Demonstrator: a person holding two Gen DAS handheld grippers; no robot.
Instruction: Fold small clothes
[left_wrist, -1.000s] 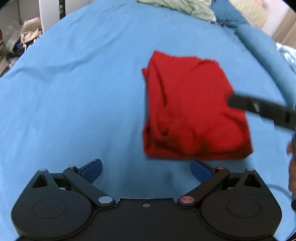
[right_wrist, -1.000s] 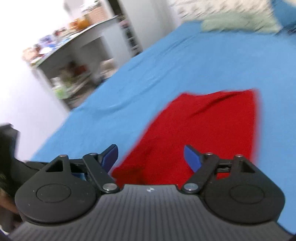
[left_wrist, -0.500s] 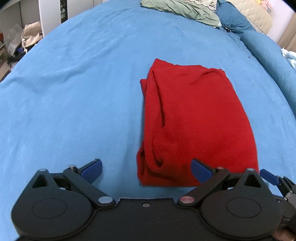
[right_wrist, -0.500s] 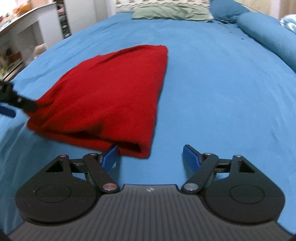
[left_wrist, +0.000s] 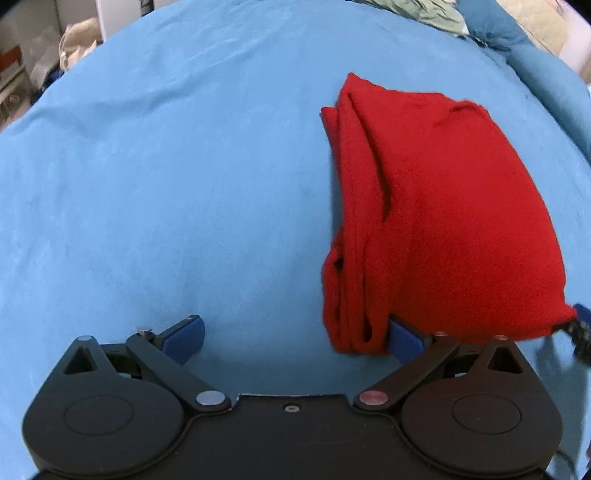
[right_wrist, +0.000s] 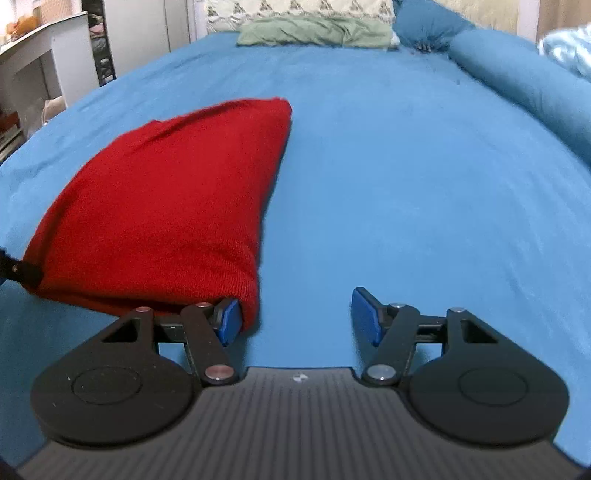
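The red garment's (right_wrist: 159, 206) near edge hides behind the right claw's (right_wrist: 297, 315) left finger.

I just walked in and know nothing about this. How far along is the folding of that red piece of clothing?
Done: the red knit garment already lies doubled into a compact bundle on the blue bedsheet. In hand: both grippers are at its near edge, the left gripper open, the right gripper closing with only its inner pad against the corner. Left: probably one more fold or smoothing.

A blue bedsheet (right_wrist: 406, 166) spreads ahead of the jaws. Beyond them lie a green cloth (right_wrist: 314, 31), patterned pillow (right_wrist: 295, 9) and blue bolster (right_wrist: 517, 74); left, white shelving (right_wrist: 33, 66).
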